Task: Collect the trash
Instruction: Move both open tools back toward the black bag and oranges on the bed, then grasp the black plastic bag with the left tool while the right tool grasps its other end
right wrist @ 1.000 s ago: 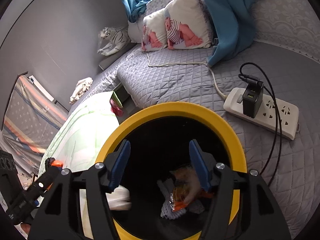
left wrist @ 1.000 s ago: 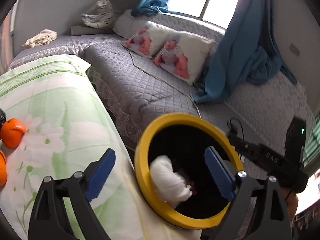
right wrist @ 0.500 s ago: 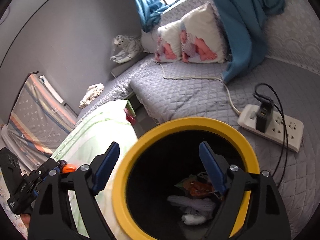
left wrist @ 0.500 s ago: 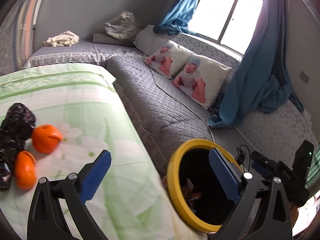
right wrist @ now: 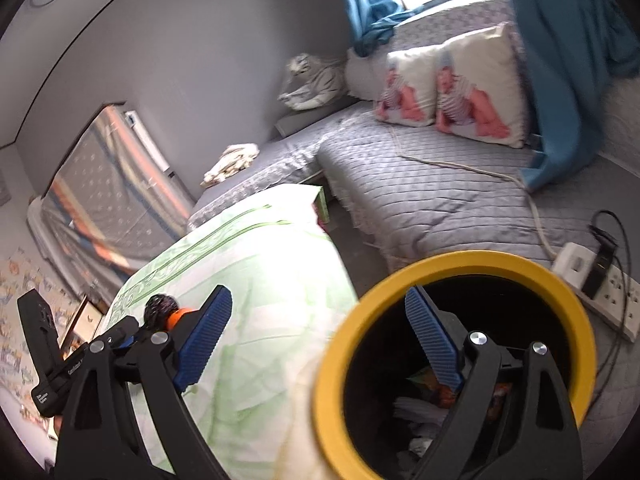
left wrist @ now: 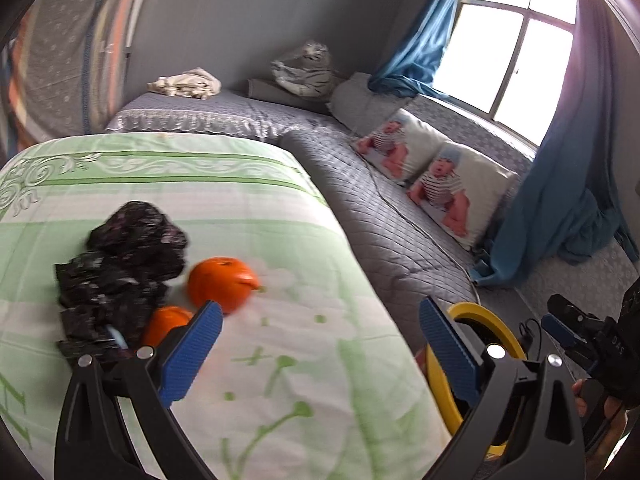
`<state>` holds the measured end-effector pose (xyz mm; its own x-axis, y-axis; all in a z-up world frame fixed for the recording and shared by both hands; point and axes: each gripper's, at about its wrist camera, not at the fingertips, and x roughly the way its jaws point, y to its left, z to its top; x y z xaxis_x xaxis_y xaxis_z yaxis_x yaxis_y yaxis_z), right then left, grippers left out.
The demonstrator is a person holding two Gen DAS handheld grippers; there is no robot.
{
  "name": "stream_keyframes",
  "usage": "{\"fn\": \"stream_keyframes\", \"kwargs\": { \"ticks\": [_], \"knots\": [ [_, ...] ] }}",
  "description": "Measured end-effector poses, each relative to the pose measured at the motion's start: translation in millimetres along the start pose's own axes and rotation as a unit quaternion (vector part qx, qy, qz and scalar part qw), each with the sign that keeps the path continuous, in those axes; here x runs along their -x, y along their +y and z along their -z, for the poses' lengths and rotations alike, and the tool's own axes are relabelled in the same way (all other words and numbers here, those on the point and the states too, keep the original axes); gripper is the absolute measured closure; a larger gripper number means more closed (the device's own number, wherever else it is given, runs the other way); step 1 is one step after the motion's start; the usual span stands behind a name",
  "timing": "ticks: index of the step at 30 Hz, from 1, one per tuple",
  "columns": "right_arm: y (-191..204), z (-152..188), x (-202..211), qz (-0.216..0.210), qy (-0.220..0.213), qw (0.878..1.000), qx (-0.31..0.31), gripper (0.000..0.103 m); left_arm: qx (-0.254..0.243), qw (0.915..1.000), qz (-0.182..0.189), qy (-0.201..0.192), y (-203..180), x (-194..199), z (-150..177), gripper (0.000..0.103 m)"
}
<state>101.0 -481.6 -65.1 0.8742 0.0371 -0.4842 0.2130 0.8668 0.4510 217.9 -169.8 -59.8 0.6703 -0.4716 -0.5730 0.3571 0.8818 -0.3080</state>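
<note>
Both grippers have swung away from the yellow-rimmed bin point(right wrist: 452, 360) toward the green floral bedspread point(left wrist: 256, 208). The right gripper point(right wrist: 316, 338) has just been opening its jaws, with nothing between them; wrappers and white tissue now lie inside the bin, so that load looks delivered. The left gripper point(left wrist: 320, 344) is spread wide and empty. Left of the bin, on the bedspread, wait a crinkly black plastic bag point(left wrist: 120, 264) and two smooth round oranges point(left wrist: 222, 282).
</note>
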Motion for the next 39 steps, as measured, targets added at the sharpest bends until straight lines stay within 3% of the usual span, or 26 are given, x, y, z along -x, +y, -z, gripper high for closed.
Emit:
{"fn": "stream_keyframes", "kwargs": {
  "ticks": [8,12,17,23,30,39],
  "knots": [
    [70.0,-0.7,-33.3,-0.046,0.028,0.996,0.065,0.018,0.041,0.9978,-0.05,-0.011,52.1,18.7,-0.8,0.008],
    [119.9,-1.3,-62.3,-0.078,0.066,0.989,0.111,0.018,0.051,0.9955,-0.079,-0.014,78.2,28.0,1.1,0.008],
    [191.8,6.9,-109.3,-0.111,0.136,0.967,0.185,0.018,0.054,0.9928,-0.106,-0.012,110.1,39.9,6.4,0.008],
    [246.4,16.3,-170.9,-0.143,0.223,0.941,0.212,0.02,0.066,0.9877,-0.141,0.012,146.0,39.8,13.9,0.008],
    [290.0,30.8,-230.5,-0.154,0.292,0.917,0.224,0.023,0.087,0.9866,-0.133,0.037,165.2,24.6,18.5,0.008],
    [311.7,44.4,-273.3,-0.128,0.318,0.909,0.238,0.023,0.076,0.9865,-0.128,0.069,166.0,3.8,19.6,0.009]
  ]
}}
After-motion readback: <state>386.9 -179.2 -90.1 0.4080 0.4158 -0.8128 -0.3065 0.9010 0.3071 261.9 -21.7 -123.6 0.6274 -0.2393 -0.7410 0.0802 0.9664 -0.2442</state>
